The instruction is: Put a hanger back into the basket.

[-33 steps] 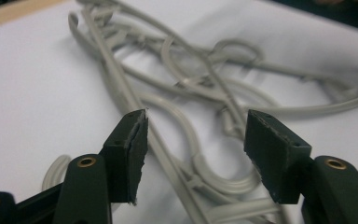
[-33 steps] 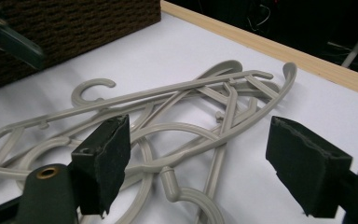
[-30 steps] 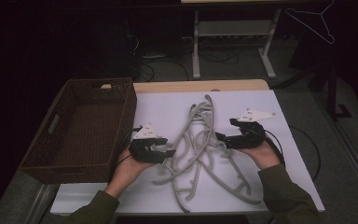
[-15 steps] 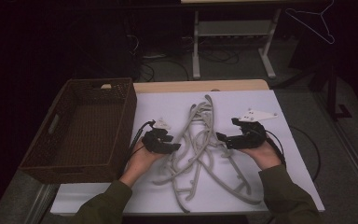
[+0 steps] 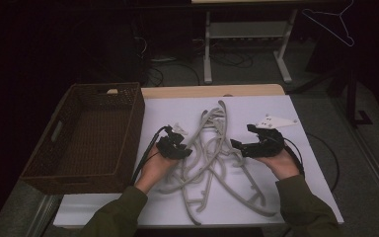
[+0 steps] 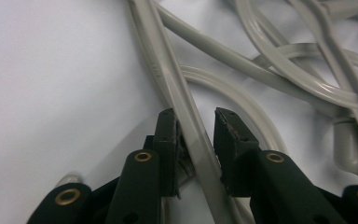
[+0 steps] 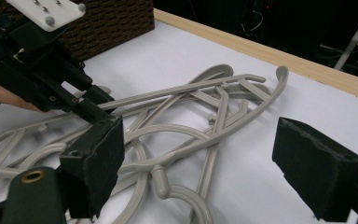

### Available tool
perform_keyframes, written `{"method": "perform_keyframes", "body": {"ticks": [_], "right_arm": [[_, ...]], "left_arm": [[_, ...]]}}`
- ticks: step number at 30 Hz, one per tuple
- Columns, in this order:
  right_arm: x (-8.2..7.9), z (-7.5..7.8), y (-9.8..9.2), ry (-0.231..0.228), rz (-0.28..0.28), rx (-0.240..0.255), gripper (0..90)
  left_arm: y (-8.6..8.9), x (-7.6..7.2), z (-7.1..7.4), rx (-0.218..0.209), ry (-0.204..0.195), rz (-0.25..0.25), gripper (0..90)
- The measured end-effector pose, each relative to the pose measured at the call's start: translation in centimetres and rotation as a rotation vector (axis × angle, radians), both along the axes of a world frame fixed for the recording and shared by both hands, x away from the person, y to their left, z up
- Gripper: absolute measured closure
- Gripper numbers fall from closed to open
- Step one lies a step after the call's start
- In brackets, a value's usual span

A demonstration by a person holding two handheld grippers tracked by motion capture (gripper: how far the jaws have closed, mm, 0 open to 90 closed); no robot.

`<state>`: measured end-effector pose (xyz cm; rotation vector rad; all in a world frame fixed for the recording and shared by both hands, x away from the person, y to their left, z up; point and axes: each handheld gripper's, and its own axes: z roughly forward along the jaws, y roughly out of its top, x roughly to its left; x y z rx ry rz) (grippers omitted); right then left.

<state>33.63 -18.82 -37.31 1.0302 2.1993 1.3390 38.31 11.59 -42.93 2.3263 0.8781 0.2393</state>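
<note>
High view: left tool [image 5: 181,151], jaws just closing, had slid from the counter's [image 5: 306,192] left part to the pile of grey hangers [image 5: 212,158] at mid-counter. Left tool view showed one hanger bar [image 6: 186,112] between narrow pads [image 6: 168,135], prob. not yet clamped. Right tool [image 5: 246,146] stayed wide by pile's right side. Basket [image 5: 94,133] at left edge looked the likely destination.

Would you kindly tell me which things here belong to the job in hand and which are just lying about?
In the job:
grey hangers
left tongs, closing around one hanger arm
right tongs, open
wicker basket

Lying about:
wire hanger
metal stand
</note>
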Motion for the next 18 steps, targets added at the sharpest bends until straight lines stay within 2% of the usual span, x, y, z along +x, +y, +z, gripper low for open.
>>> {"method": "perform_keyframes", "body": {"ticks": [5, 9, 10, 13, 15, 16, 18], "right_arm": [[-0.1, 0.1, 0.0, -0.004, 0.002, 0.0, 16.5], [-0.1, 0.1, 0.0, -0.004, 0.003, 0.003, 16.5], [-0.1, 0.1, 0.0, -0.004, 0.002, 0.003, 16.5], [-0.2, 0.1, 0.0, -0.002, 0.002, 0.005, 16.5], [-0.1, 0.1, -0.1, -0.011, 0.002, 0.004, 16.5], [-0.1, 0.1, -0.1, -0.005, 0.001, 0.006, 16.4], [-0.2, 0.2, -0.1, -0.004, -0.001, 0.008, 16.4]], "left_arm": [[0.1, 0.4, 0.3, 0.008, -0.015, 0.025, 74.0], [0.7, 0.9, 0.8, -0.017, -0.009, 0.057, 76.9], [0.8, 0.9, 0.9, -0.034, -0.006, 0.064, 78.3], [1.0, 1.1, 1.3, -0.042, -0.004, 0.045, 80.1], [1.0, 1.1, 1.6, -0.059, -0.005, 0.049, 80.8], [1.0, 1.2, 1.8, -0.082, -0.001, 0.048, 80.7], [1.1, 1.3, 2.2, -0.097, 0.012, 0.029, 81.0]]}}
